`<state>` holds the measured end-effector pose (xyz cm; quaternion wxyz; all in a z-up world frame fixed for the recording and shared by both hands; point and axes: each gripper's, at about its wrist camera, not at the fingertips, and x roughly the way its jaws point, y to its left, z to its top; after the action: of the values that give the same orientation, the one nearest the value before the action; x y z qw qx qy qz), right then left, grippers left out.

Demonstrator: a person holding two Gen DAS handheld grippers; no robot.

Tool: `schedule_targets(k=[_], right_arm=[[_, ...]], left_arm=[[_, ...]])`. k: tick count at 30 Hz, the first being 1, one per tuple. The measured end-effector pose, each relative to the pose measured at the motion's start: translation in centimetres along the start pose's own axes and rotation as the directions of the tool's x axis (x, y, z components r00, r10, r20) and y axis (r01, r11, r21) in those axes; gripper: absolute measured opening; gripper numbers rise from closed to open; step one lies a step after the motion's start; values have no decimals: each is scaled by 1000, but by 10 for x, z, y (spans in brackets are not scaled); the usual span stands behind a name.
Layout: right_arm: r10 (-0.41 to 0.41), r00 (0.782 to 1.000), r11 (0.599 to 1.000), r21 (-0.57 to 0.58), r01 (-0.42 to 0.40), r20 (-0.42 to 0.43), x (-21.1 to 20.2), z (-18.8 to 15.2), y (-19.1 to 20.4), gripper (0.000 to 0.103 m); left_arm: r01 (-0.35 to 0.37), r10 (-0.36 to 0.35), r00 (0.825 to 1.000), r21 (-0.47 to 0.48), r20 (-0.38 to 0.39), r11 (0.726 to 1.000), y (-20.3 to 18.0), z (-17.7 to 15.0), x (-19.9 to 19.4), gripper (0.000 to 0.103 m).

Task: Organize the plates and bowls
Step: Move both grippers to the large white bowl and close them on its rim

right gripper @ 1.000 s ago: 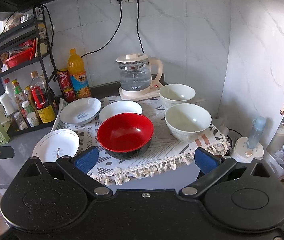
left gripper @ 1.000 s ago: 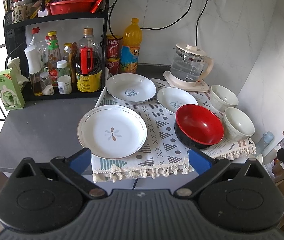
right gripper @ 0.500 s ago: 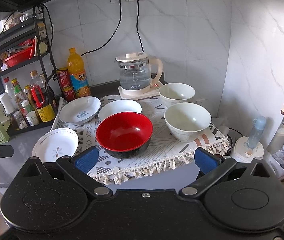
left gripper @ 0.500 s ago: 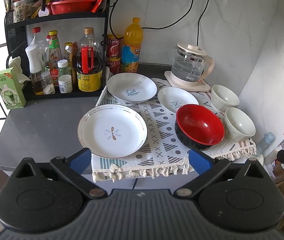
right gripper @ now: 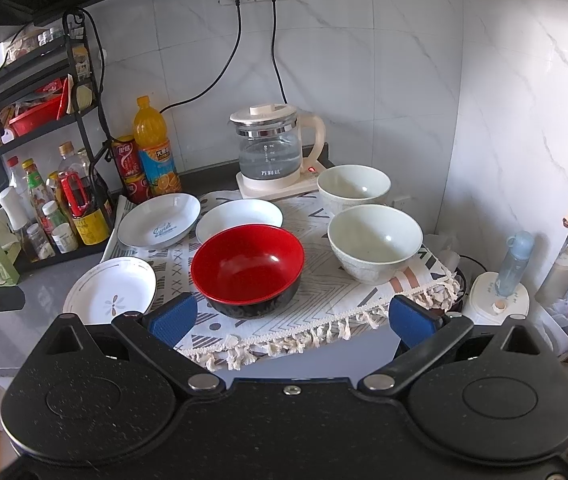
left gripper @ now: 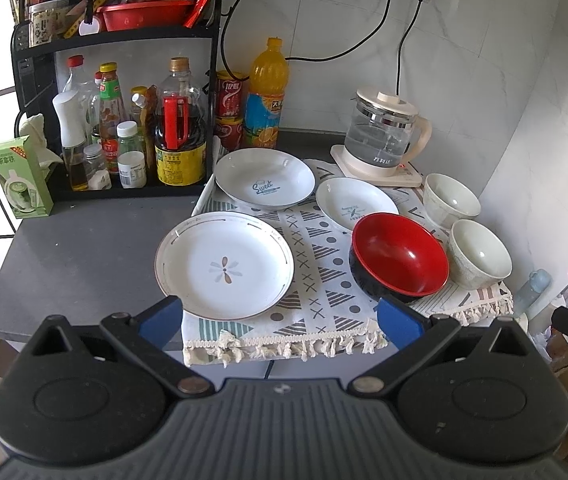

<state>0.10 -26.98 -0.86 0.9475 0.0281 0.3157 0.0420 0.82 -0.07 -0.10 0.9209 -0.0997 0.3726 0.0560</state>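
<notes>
Red bowl [right gripper: 249, 267] between plates and white bowls, nearest both wide-spread, empty claws.

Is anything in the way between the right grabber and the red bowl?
Nothing visible. The right gripper is open, and the red bowl sits just ahead of it on the cloth, with only bare cloth between them.

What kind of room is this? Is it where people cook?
Most likely a home kitchen. A black metal rack holds sauce and oil bottles, a glass electric kettle is plugged in against the white tiled wall, and plates and bowls like the red-and-black bowl sit on a grey countertop.
</notes>
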Motion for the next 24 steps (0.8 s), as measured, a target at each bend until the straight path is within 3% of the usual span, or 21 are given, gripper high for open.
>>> schedule_targets(k=[13,24], right_arm=[[33,999,999,-20,-33,-23,9,3,-12,103],[30,999,1000,3,-30,-34,39,18,-36,103]], left_arm=[[-11,11,1000,-7,-23,1000,-14,6,11,102],[-8,7,999,-14,-44,1000,-37,35,52,102]])
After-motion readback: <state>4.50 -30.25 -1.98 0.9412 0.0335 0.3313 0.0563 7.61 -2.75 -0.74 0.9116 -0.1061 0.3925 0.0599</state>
